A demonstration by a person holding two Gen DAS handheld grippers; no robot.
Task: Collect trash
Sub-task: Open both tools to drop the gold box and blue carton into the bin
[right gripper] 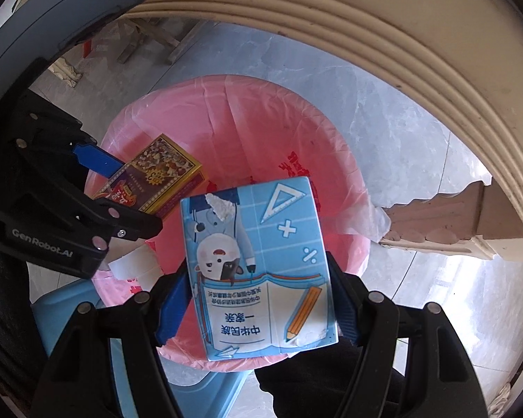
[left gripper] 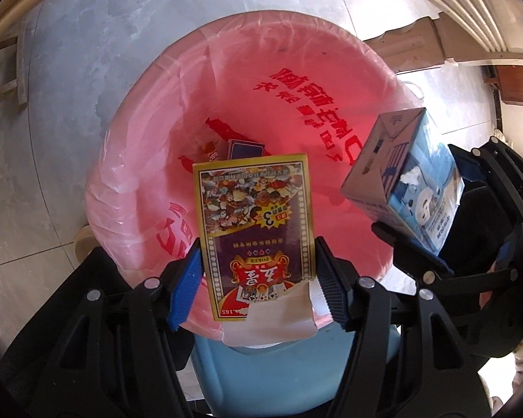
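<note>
Over the pink-lined round bin [left gripper: 296, 80], left tongs [left gripper: 258, 285] grip yellow card box [left gripper: 254, 216], right tongs [right gripper: 258, 299] grip blue carton [right gripper: 258, 261]; release both w/ 2 clear drops, centred inside rim.

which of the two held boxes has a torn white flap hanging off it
The yellow card box in the left gripper; the torn flap hangs at its near end. The blue carton in the right gripper has none.

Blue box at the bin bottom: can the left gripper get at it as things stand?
Probably not. The left gripper is shut on the card box, so its jaws are full, though the bin mouth is open above the blue box.
</note>
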